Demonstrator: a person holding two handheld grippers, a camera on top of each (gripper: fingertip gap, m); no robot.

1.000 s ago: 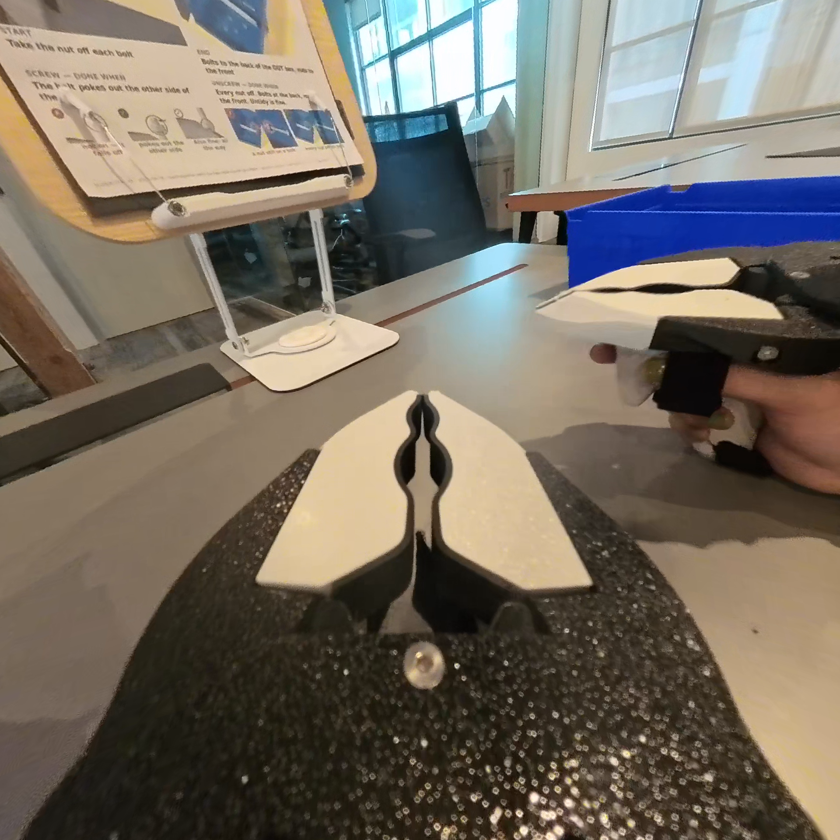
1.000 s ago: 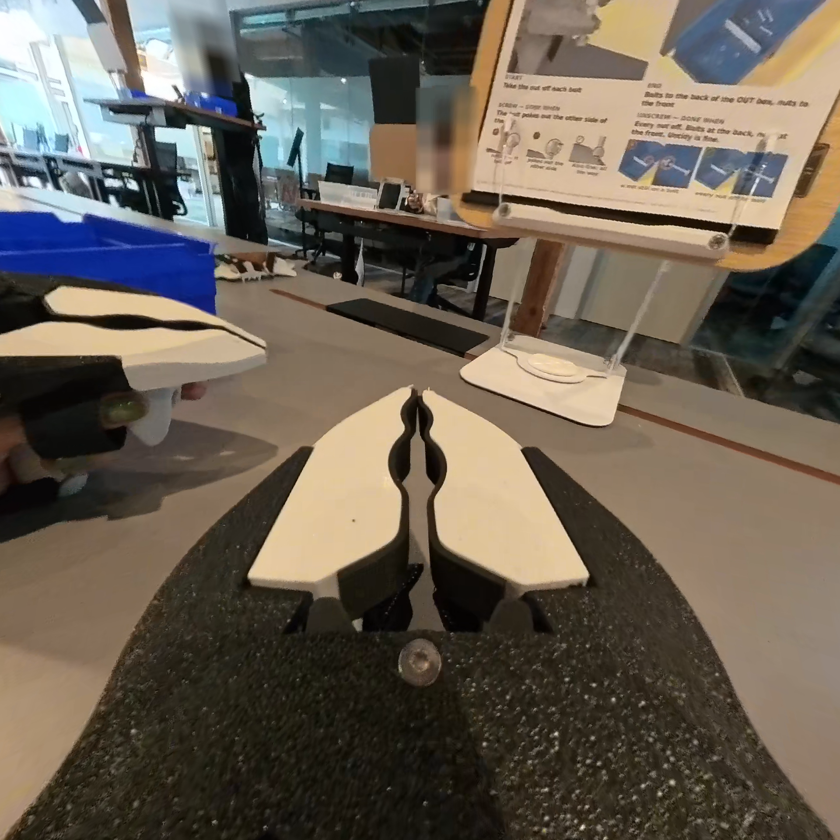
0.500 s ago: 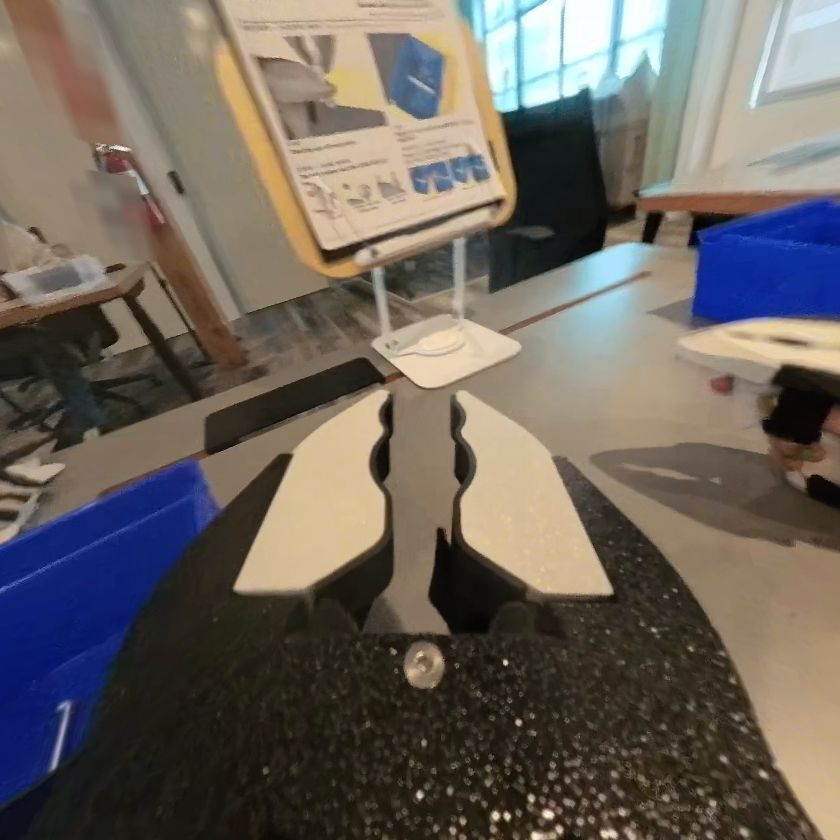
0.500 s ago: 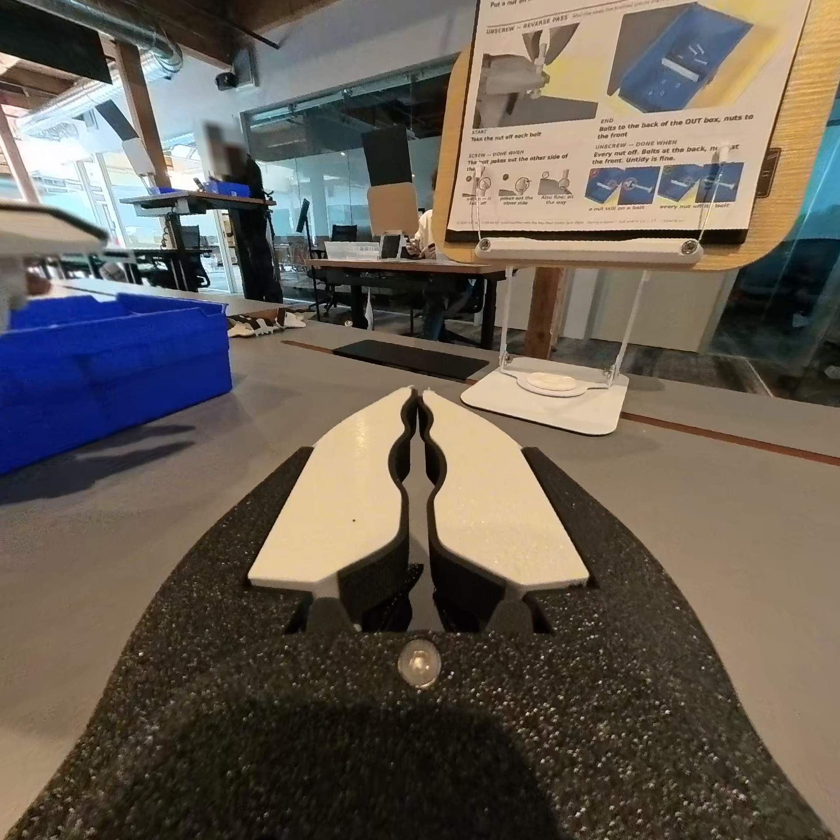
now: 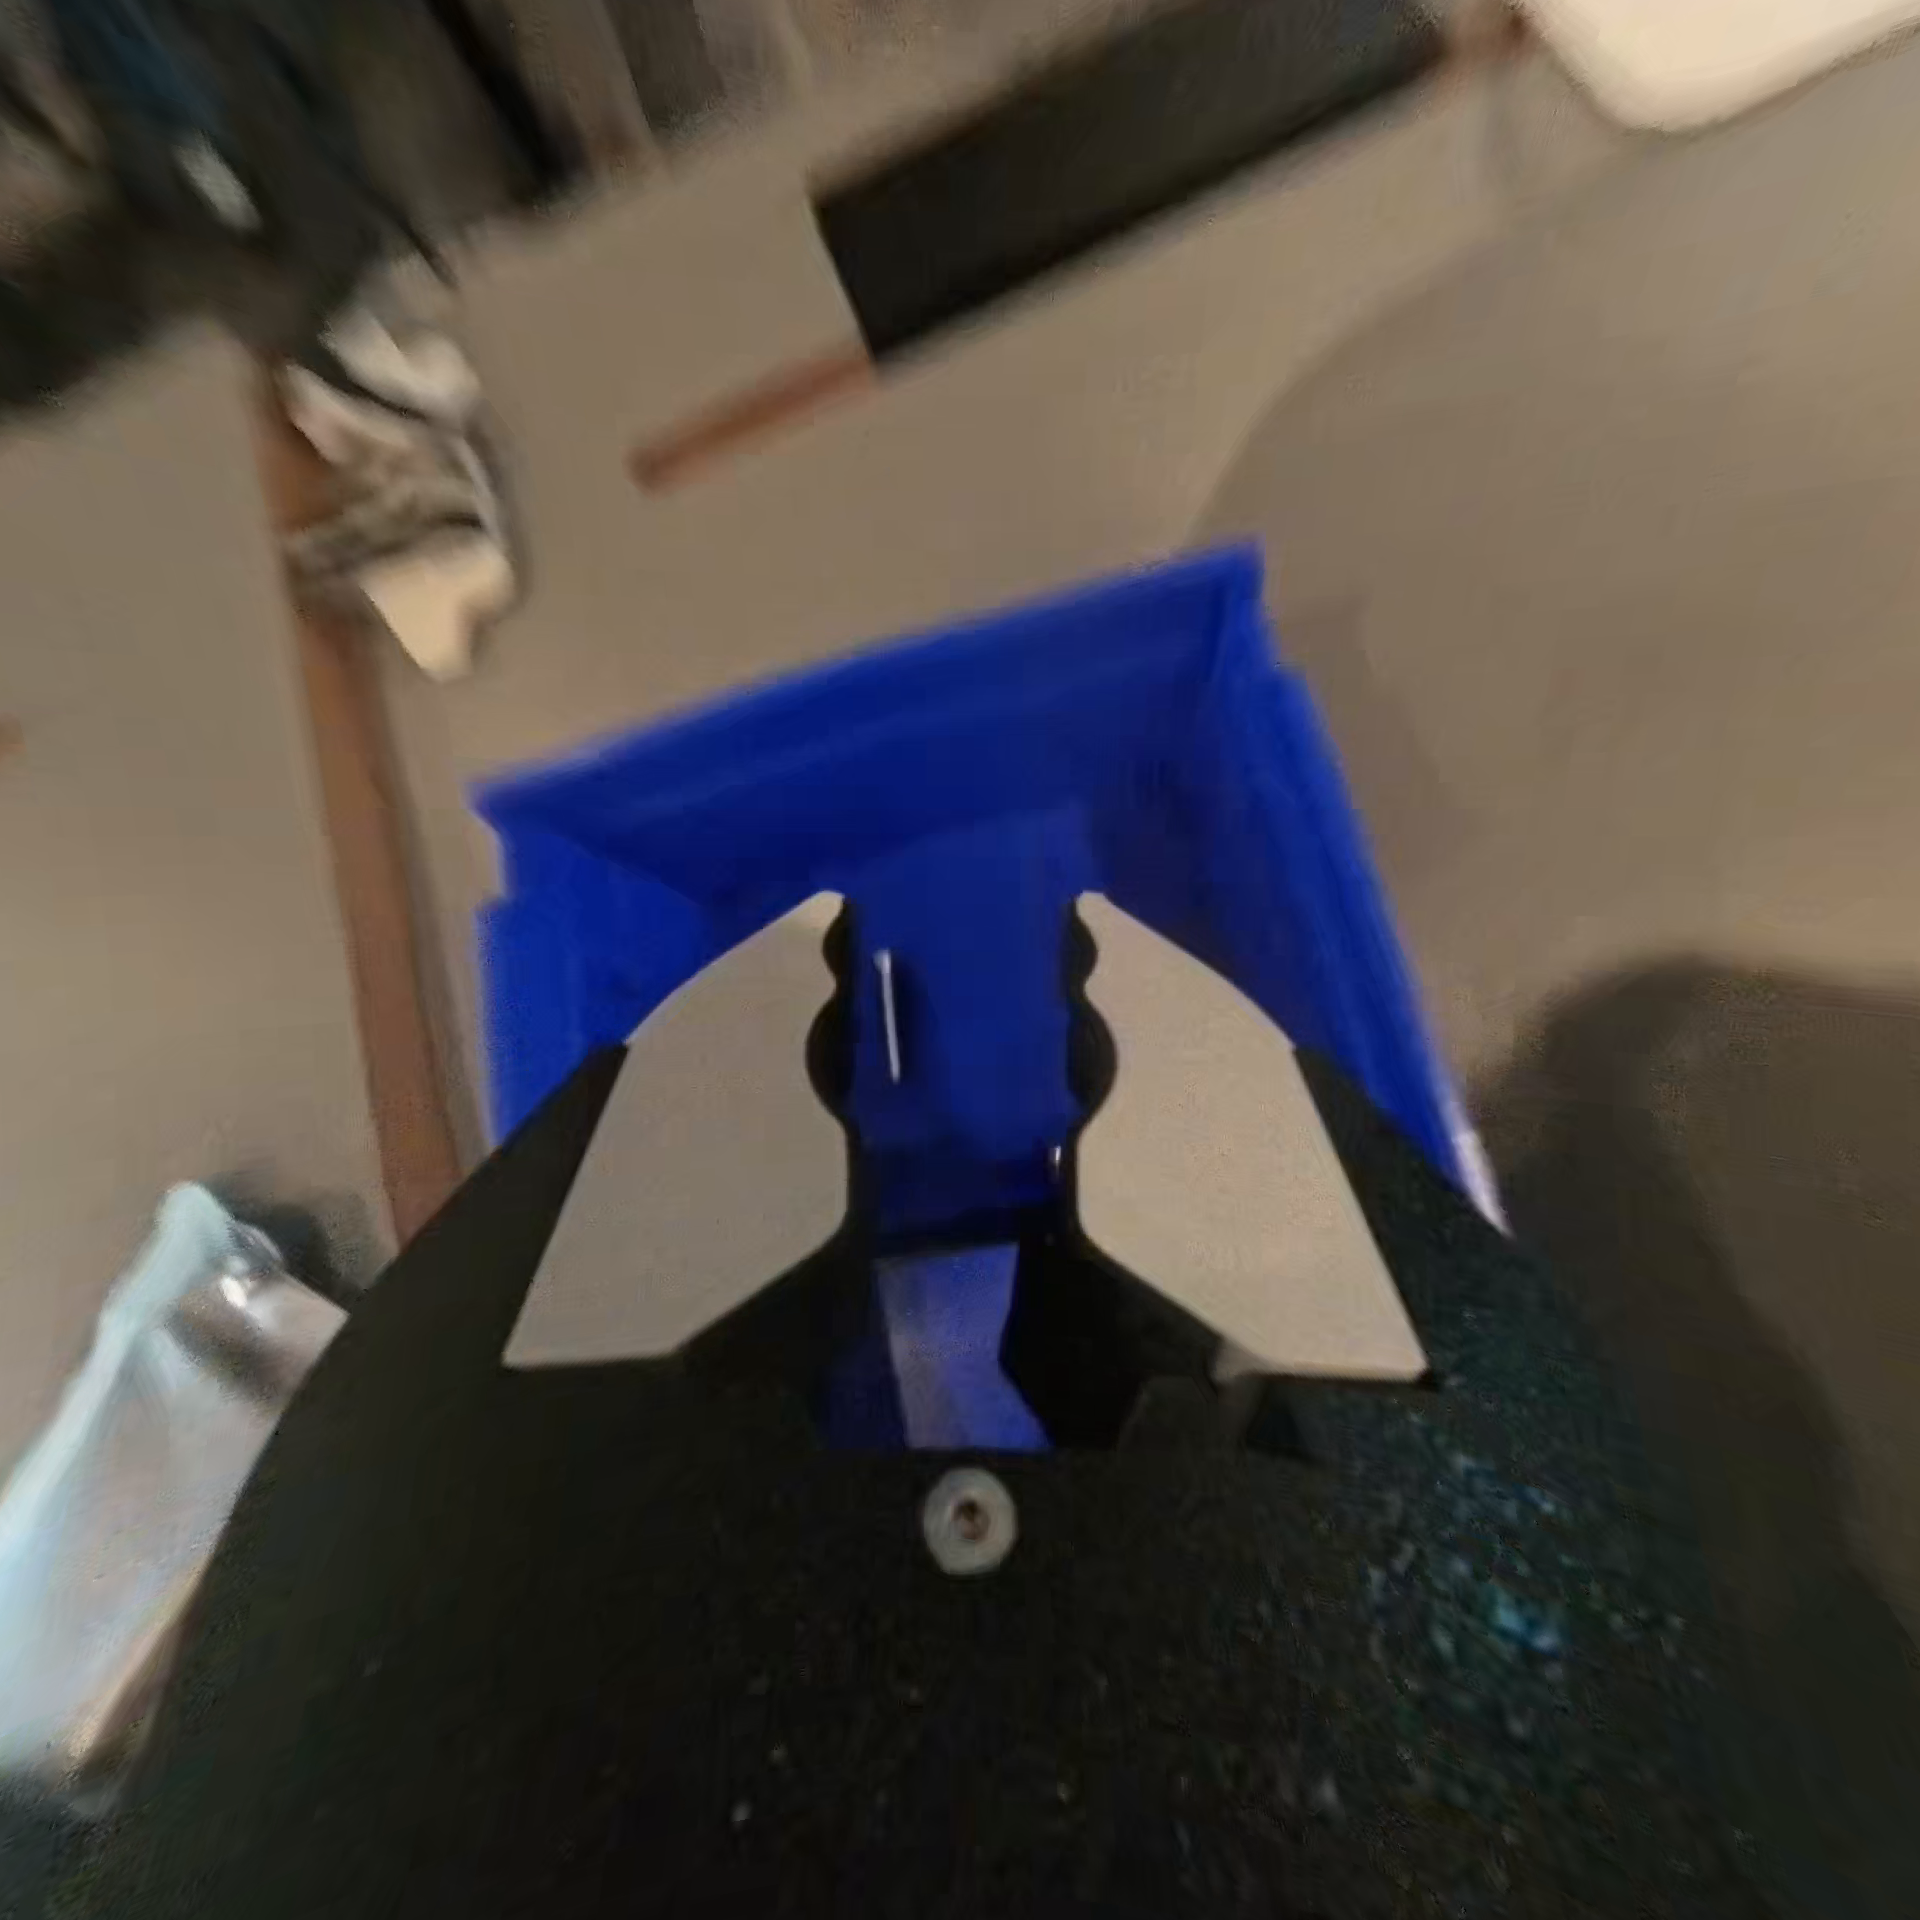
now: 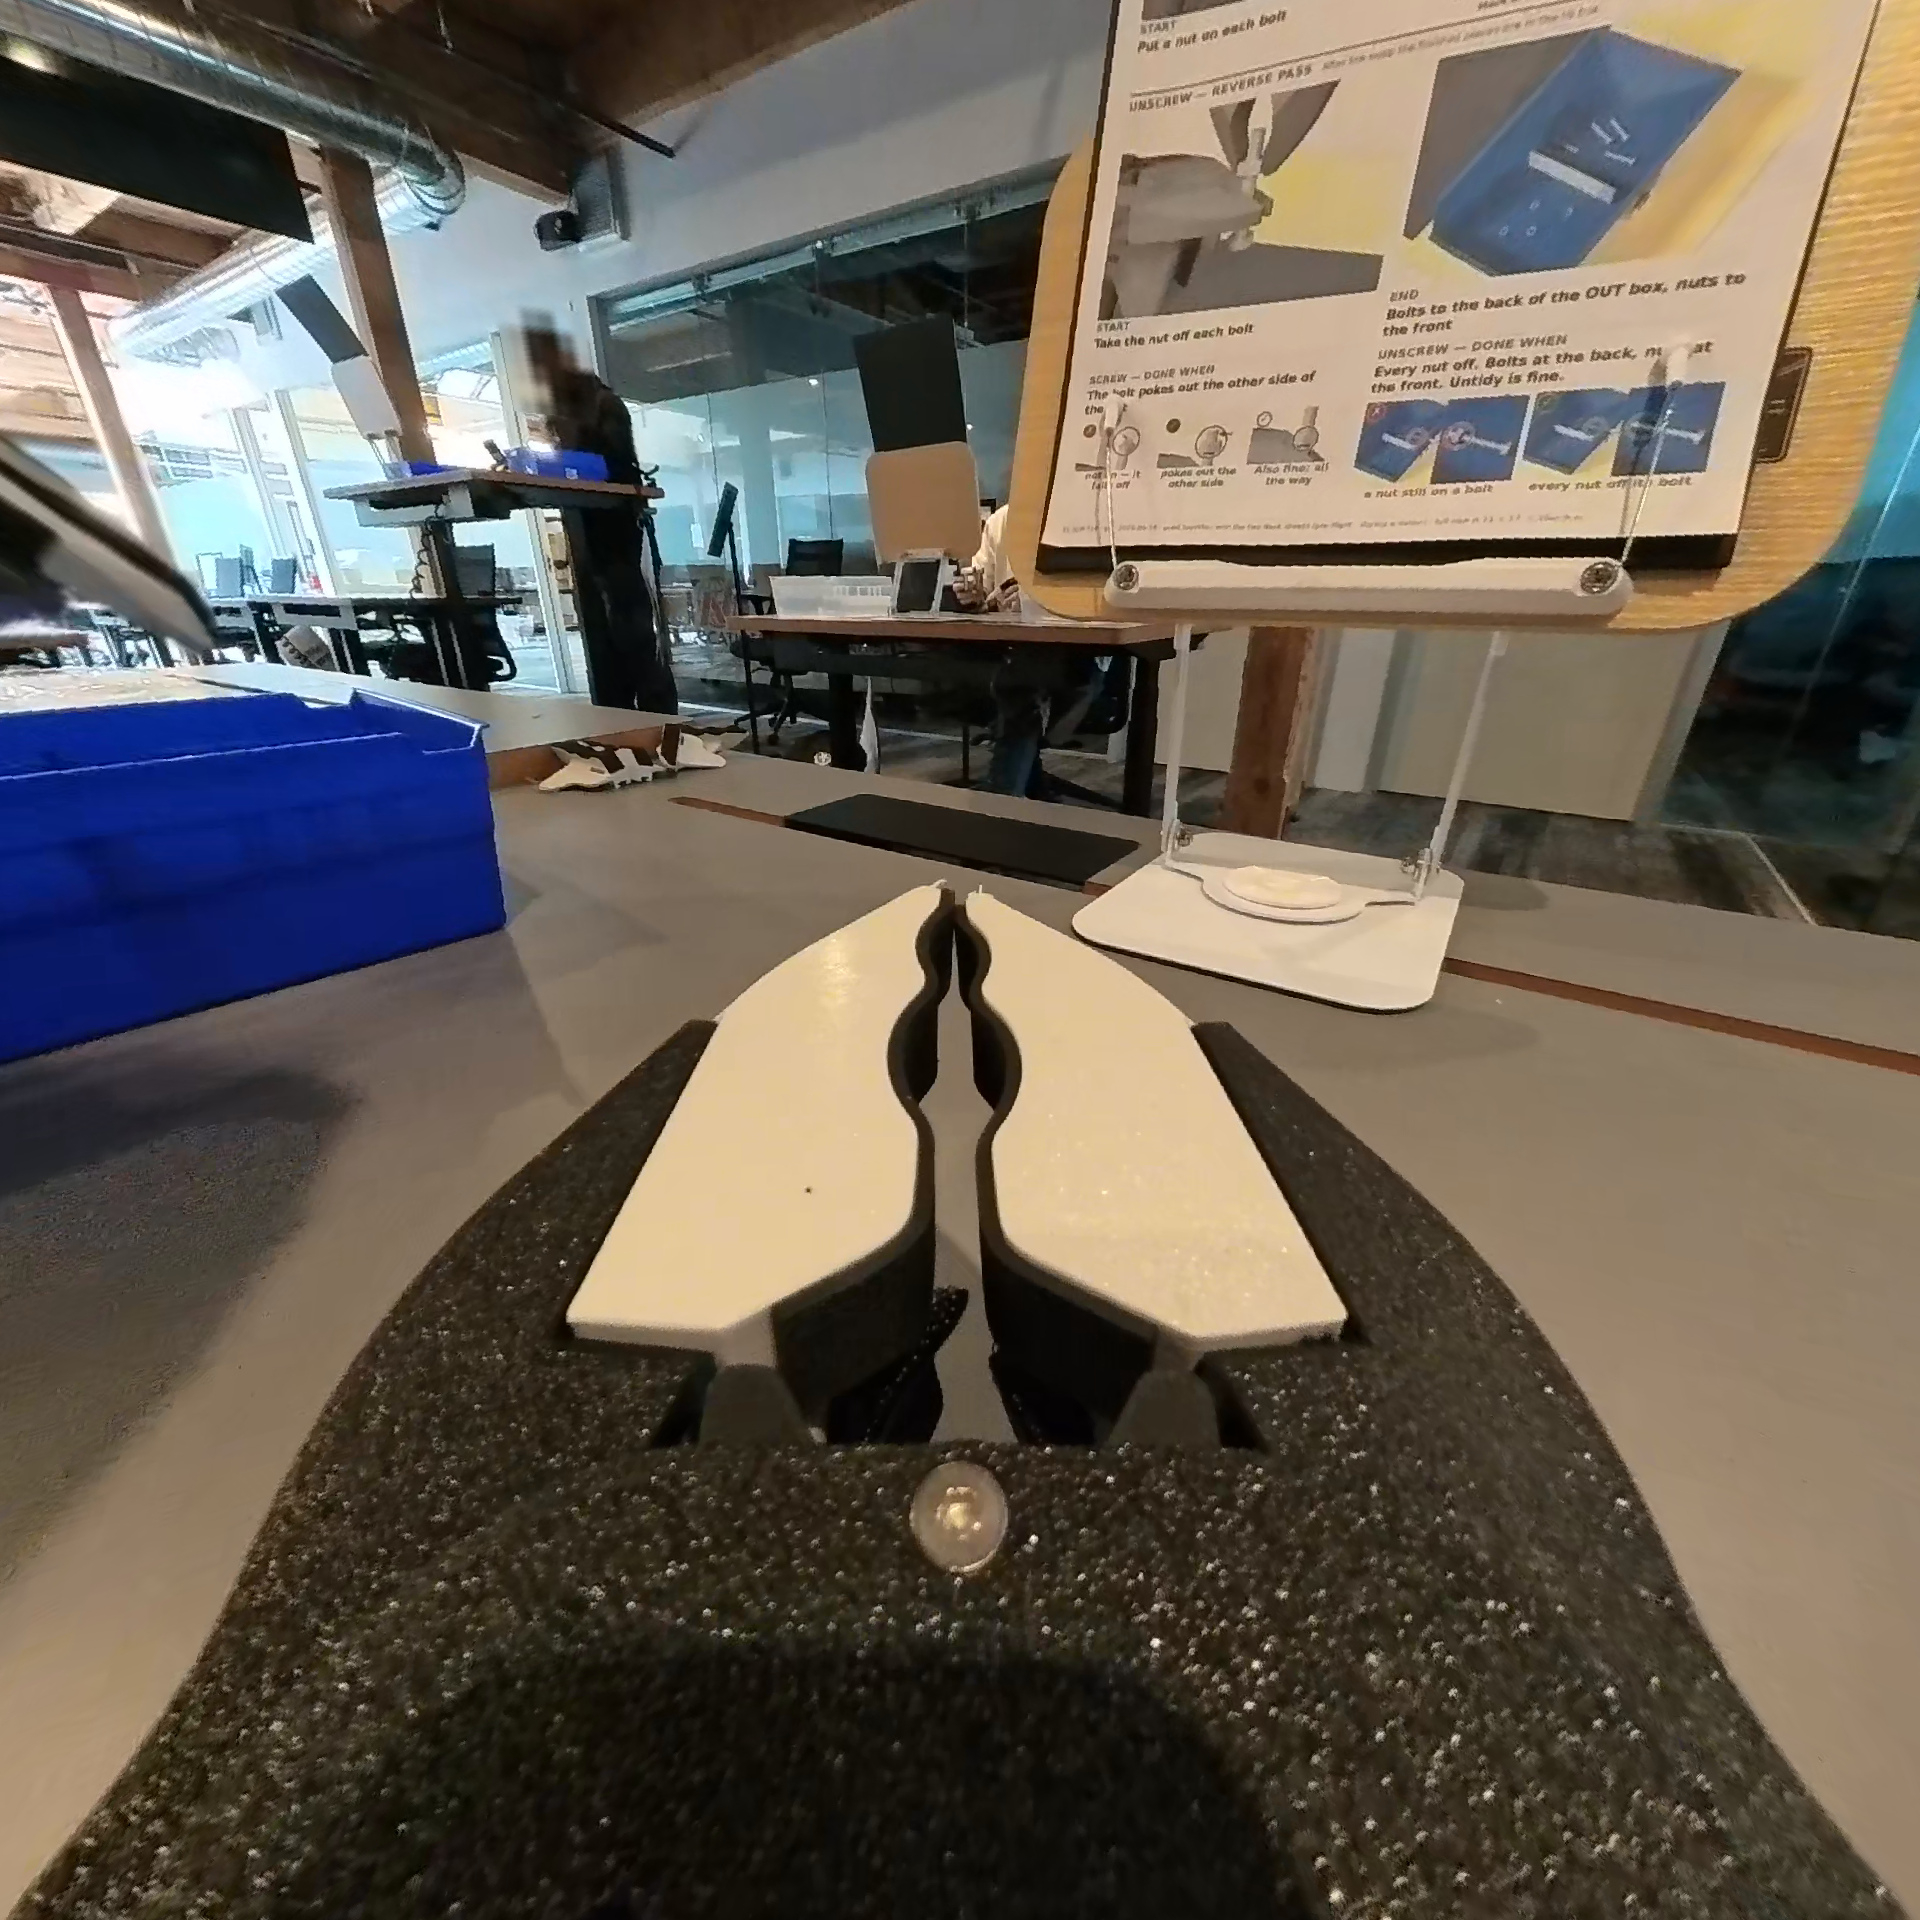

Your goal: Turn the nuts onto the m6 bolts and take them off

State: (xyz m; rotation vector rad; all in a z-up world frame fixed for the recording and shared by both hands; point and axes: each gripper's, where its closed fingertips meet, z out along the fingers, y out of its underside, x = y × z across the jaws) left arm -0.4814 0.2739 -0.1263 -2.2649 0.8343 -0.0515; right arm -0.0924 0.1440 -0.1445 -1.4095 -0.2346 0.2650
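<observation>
My left gripper (image 5: pixel 958 909) is open and empty, pointing down into a blue bin (image 5: pixel 935 748). The view is blurred. A thin silver bolt (image 5: pixel 888 1016) lies on the bin floor between the fingers, and a small bright speck (image 5: pixel 1055 1158) shows by the right finger; I cannot tell what it is. My right gripper (image 6: pixel 958 891) is shut and empty, held low over the grey table (image 6: pixel 1558 1195). The same blue bin (image 6: pixel 239 862) stands to its left, and the left gripper's tip (image 6: pixel 94 571) hangs above it.
An instruction board on a white stand (image 6: pixel 1278 935) stands ahead of the right gripper. A black strip (image 6: pixel 956 836) lies in the table beyond. A clear plastic object (image 5: pixel 125 1403) shows at the left gripper's lower left. A person stands far off by desks. Left tips to right tips: about 40 cm. My left tips are roughly 35 cm from the clear plastic object (image 5: pixel 125 1403).
My left gripper has swung left and tipped down over the blue bin, opening from shut to wide. My right gripper stayed shut and barely moved.
</observation>
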